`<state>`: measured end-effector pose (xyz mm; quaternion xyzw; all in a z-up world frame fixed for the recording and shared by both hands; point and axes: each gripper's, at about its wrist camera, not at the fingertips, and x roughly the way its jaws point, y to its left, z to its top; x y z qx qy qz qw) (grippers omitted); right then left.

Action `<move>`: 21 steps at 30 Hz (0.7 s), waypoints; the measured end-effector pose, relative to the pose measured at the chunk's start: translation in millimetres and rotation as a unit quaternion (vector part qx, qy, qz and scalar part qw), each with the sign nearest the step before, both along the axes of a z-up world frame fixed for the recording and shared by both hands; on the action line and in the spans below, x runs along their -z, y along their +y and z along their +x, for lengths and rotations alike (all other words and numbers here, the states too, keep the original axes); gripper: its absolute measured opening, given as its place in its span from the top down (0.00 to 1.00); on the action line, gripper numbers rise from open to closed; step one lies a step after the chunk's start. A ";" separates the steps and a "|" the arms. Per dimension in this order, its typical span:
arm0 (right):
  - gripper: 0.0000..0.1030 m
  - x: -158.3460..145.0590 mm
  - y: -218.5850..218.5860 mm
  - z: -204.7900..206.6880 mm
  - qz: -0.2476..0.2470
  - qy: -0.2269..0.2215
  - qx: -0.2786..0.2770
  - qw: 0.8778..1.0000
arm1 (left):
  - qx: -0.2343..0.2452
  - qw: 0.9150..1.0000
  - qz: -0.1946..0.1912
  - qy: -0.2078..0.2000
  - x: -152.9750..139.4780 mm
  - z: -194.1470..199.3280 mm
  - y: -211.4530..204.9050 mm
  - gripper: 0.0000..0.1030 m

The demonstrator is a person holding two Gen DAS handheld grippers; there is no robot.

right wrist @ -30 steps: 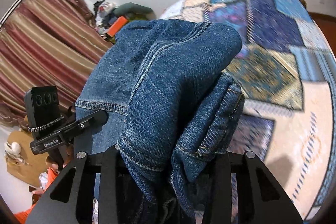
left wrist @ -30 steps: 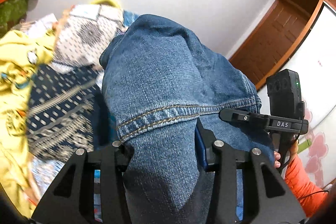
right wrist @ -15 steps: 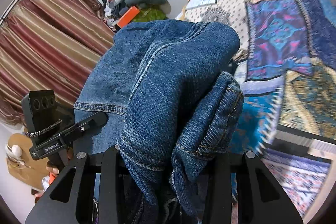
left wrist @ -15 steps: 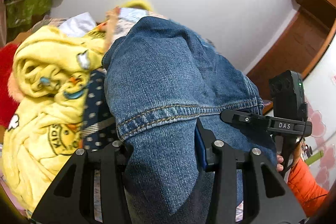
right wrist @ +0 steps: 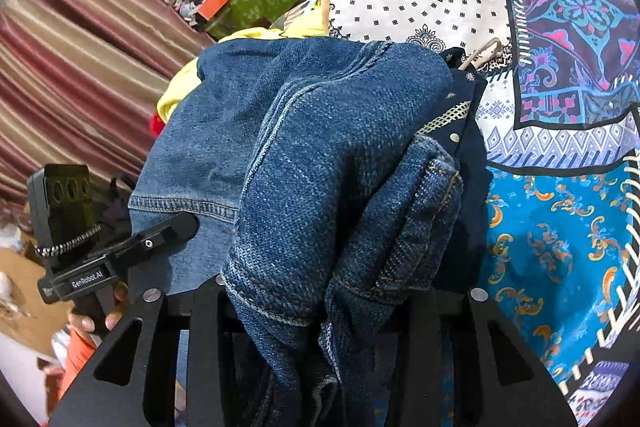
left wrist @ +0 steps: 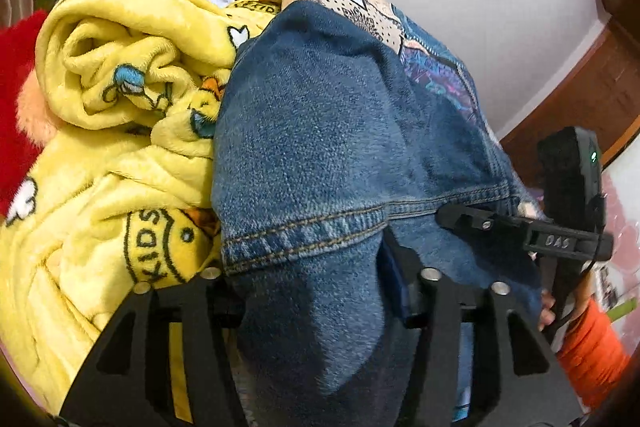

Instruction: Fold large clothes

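My left tongs clamp the blue denim jeans; my right tongs grip another bunched fold of them. The jeans hang between both, with the yellow blanket at nine o'clock and the patchwork bedspread at three o'clock.

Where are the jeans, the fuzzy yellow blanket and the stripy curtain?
jeans (left wrist: 320, 131): left wrist view, on the broad denim panel above the stitched hem.
yellow blanket (left wrist: 112, 155): left wrist view, on its bunched folds.
striped curtain (right wrist: 72, 47): right wrist view, on its red and tan pleats.
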<state>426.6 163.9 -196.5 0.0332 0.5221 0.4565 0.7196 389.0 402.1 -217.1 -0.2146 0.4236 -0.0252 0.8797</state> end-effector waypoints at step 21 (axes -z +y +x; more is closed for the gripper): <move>0.29 -38.1 -38.6 -73.9 -0.096 -0.180 0.047 0.978 | -0.003 0.976 0.216 0.025 -20.7 -61.9 -65.8 0.27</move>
